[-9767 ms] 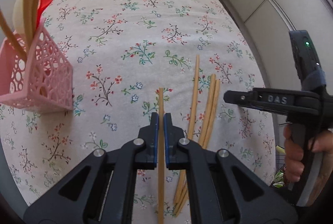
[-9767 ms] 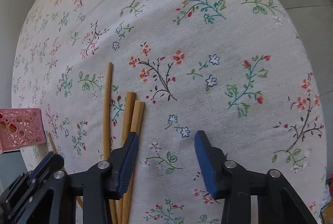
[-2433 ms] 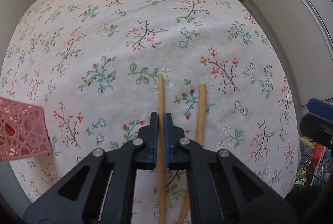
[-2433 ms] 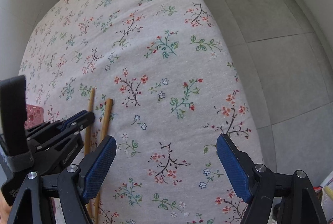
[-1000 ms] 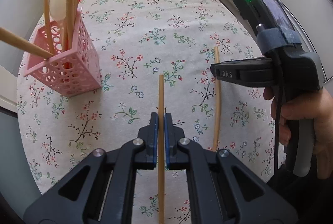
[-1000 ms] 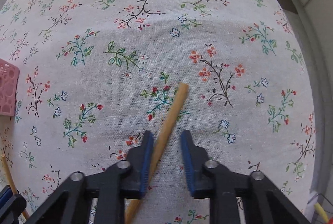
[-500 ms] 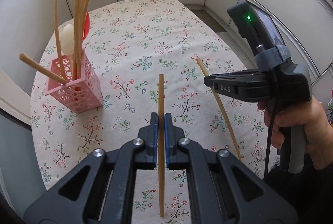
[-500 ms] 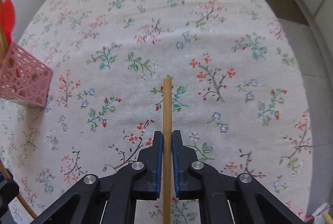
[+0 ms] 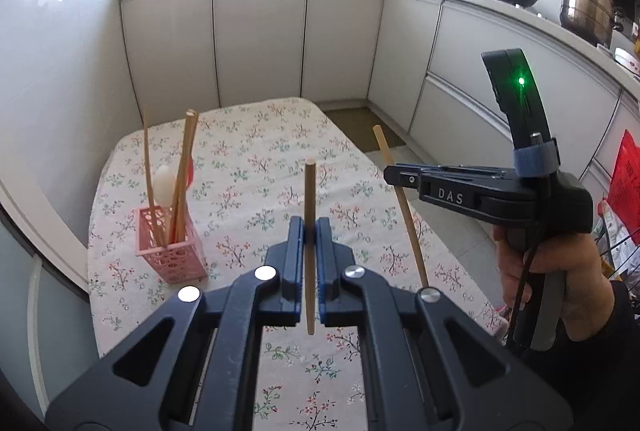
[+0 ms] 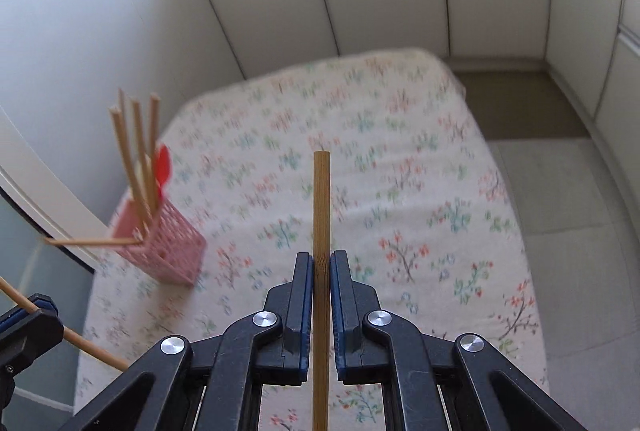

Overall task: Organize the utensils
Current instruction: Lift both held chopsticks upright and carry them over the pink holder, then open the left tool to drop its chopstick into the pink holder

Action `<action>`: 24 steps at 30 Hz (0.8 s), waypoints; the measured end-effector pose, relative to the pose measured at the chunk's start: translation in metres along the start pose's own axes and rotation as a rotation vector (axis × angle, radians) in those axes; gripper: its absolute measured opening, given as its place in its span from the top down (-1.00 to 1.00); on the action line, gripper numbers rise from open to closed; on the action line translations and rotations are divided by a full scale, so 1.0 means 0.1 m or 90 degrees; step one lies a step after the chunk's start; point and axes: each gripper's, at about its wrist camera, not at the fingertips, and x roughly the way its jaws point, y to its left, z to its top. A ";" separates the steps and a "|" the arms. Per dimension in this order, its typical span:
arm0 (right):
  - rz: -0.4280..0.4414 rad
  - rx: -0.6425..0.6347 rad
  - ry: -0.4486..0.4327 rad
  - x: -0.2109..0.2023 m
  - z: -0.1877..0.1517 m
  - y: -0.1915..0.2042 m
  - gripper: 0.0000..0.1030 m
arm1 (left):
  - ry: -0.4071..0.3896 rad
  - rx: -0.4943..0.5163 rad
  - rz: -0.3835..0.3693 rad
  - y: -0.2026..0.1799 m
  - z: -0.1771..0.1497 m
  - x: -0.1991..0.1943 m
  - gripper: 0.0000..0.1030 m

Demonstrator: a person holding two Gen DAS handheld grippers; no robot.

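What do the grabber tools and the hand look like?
Both grippers, left and right, are black plastic with blue finger pads and silver bolts. The right one shows white "DAS" lettering, a green light, a blue strap and a dark cable. The bare hand has a dark sleeve.

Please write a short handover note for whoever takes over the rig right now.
Left tongs: shut on a chopstick, lifted above the table.
Right tongs: shut on a second chopstick, also in the air.
Pink basket: stands upright at the table's left edge with several chopsticks, a white spoon and a red spoon in it.
Done: no loose utensils visible on the cloth.
Left: drop both held chopsticks into the basket.
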 end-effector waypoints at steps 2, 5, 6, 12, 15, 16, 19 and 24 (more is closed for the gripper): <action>0.013 0.000 -0.037 -0.16 0.07 0.04 0.87 | -0.029 -0.006 0.003 0.04 0.05 -0.14 0.88; 0.024 -0.007 -0.088 -0.33 0.13 0.14 0.86 | -0.074 -0.026 0.011 0.15 0.15 -0.33 0.88; 0.030 -0.008 -0.102 -0.37 0.16 0.17 0.86 | -0.090 -0.034 0.016 0.20 0.18 -0.38 0.88; 0.064 -0.011 -0.155 -0.47 0.26 0.33 0.86 | -0.203 -0.079 0.080 0.50 0.32 -0.72 0.88; 0.072 -0.006 -0.162 -0.44 0.30 0.38 0.86 | -0.250 -0.094 0.142 0.62 0.35 -0.79 0.88; 0.074 -0.004 -0.161 -0.42 0.31 0.39 0.86 | -0.262 -0.097 0.167 0.66 0.35 -0.79 0.88; 0.081 0.000 -0.159 -0.34 0.34 0.43 0.86 | -0.289 -0.090 0.252 0.78 0.35 -0.67 0.88; 0.085 -0.002 -0.166 -0.24 0.34 0.49 0.86 | -0.266 -0.094 0.260 1.04 0.36 -0.21 0.88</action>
